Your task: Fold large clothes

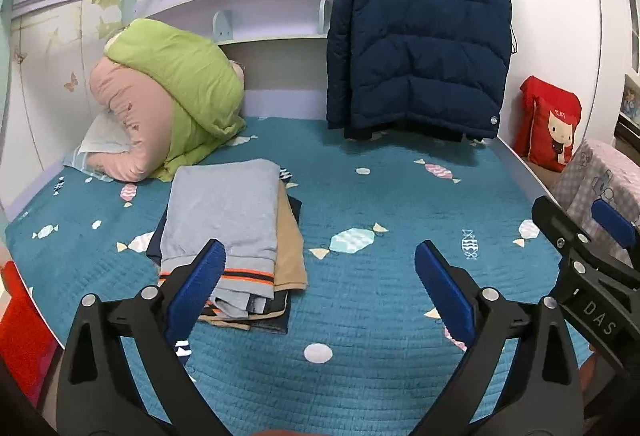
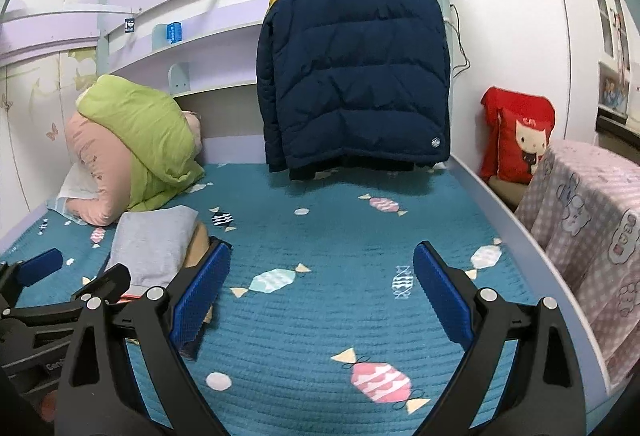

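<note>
Left gripper [image 1: 320,276]: black hinged frame, blue ribbed pads [image 1: 200,284] spread wide apart, nothing between them; it hovers over the bed, its left pad in front of the stack of folded clothes

Right gripper [image 2: 322,276]: same build, blue ribbed fingers [image 2: 438,288] likewise wide apart and empty, over bare bedcover

Stack of folded clothes [image 1: 228,228]: flat rectangular pile on the bed's left half; a soft grey knit with orange-striped ribbed hem on top, tan cloth and dark layers under it (edges roughly squared). This part of the job looks done

Navy-and-mustard quilted puffer jacket [image 2: 354,75]: thick, padded, horizontally stitched; hangs unfolded at the far end of the bed, hem near the cover, well apart from both grippers. It is probably the large garment left to fold, and dark cloth showing below its hem may be a second piece, though the view is too poor to say

Teal quilted bedcover with candy print [image 2: 320,316]: flat, ridged stitching

Green and pink rolled duvet [image 1: 168,103]: bulky, soft, far left corner

Red cartoon cushion [image 2: 516,135]: right of the bed

Pink checked blanket [image 2: 588,215]: draped, right edge
</note>
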Demonstrator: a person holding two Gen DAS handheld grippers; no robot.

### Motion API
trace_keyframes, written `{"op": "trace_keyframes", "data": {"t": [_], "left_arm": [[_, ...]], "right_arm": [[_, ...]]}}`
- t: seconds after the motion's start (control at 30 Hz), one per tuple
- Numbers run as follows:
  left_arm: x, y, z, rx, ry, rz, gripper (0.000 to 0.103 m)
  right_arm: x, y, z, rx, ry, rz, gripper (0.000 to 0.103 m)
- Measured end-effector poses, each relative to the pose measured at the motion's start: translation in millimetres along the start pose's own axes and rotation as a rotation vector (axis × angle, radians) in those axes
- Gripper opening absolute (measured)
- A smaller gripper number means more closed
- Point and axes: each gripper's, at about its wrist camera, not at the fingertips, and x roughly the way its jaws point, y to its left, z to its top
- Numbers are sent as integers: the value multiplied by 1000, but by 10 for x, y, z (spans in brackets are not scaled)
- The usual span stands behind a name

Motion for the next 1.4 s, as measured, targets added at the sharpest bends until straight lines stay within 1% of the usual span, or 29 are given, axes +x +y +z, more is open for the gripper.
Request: {"op": "trace_keyframes", "data": {"t": [0.1, 0.2, 0.37, 0.43, 0.6, 0.8, 1.03, 1.17, 1.27, 1.4], "left_arm": [[-10, 7, -16, -14, 18, -27, 98], [-24, 10, -54, -27, 32, -69, 98], [-22, 6, -120, -56, 60, -102, 98], [-46, 9, -145, -59, 56, -108, 98], [-93, -23, -174, -27, 53, -51, 98], [-112, -9, -182, -24, 51, -38, 98], [-148, -31, -187, -19, 34, -28, 98], [-165, -39, -181, -10, 24, -20, 98], [-180, -45, -173, -4, 15, -10, 98], [-184, -51, -170, 0, 13, -1, 98]], "right_arm": [[-9, -17, -7, -3, -2, -5, 90], [-15, -42, -30, 4, 4, -5, 90], [-75, -70, -69, 18, 8, 0, 90], [-86, -87, -78, 21, 10, 13, 90], [-135, -86, -119, 18, 19, 22, 90], [-211, -76, -133, 6, 0, 24, 90], [-255, -81, -150, -8, -22, 5, 90], [-263, -97, -161, 9, -18, 5, 90], [-274, -118, -168, 30, -24, 20, 90], [-276, -116, -172, 29, -20, 19, 90]]}}
